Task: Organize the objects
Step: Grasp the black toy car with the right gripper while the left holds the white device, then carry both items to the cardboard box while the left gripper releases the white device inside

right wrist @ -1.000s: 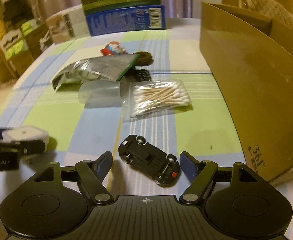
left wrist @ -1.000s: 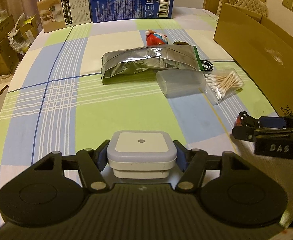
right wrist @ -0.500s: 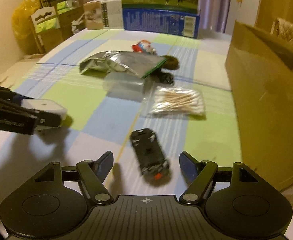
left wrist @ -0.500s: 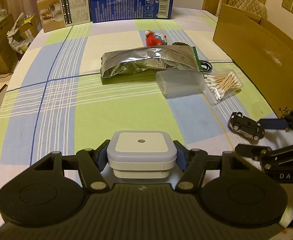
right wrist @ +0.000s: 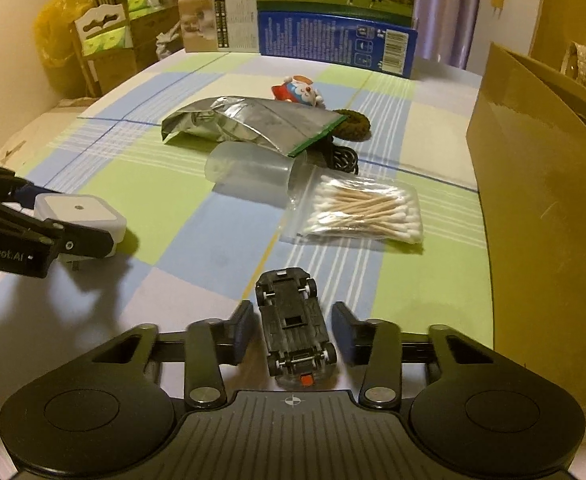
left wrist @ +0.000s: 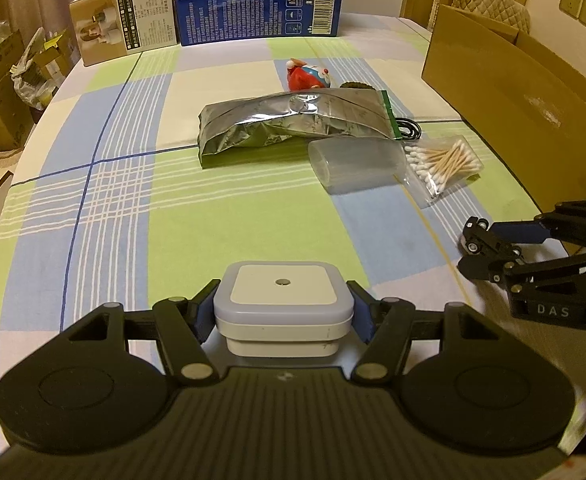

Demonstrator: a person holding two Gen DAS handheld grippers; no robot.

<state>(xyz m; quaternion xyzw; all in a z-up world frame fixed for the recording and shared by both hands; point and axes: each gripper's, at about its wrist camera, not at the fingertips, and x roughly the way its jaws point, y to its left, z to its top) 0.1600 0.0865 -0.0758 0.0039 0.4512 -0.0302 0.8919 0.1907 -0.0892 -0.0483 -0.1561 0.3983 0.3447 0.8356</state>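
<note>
Closing right gripper fingers flank toy car (upside down).

My left gripper is matt black plastic with a ribbed body, dull metal rivets and blue pads; it clamps a night light of smooth, satiny white plastic. My right gripper has the same finish, its jaws closing around a toy car, wheels up, of matt black plastic with thin metal axles. The tablecloth looks like smooth checked cloth. Farther off lie a crinkled, shiny foil bag, a frosted translucent plastic cup and wooden-stemmed cotton swabs in clear glossy film. The box on the right is plain brown cardboard with a slight sheen.
</note>
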